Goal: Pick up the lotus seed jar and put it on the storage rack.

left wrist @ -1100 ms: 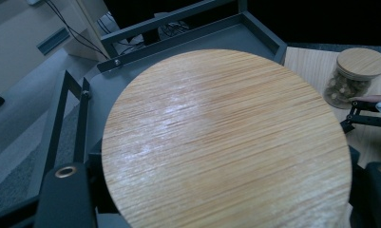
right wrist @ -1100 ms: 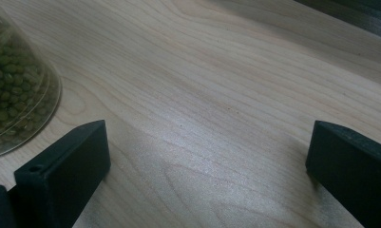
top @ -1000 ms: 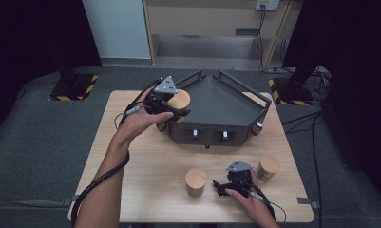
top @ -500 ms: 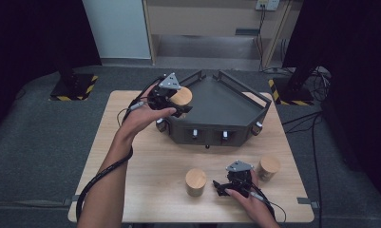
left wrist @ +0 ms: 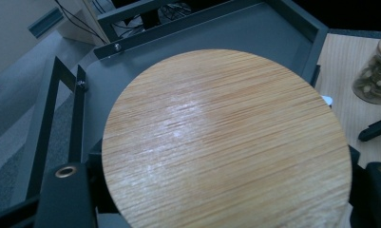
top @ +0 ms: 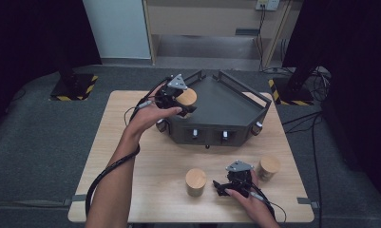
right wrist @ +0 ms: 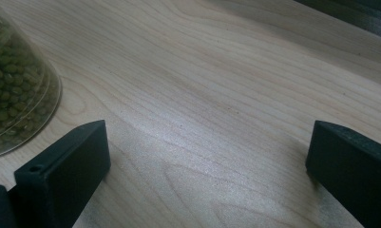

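Two jars (top: 195, 182) wait in the high view; left gripper (top: 177, 97) clamps a third (right gripper (right wrist: 207, 156) gapes, empty).

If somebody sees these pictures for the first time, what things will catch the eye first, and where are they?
First the left hand-held gripper, which holds a jar with a round wooden lid over the left part of the dark grey tray at the far side of the table. Nearer the person, the right hand-held gripper rests open on the wood between two more wooden-lidded jars, one to its left and one to its right.
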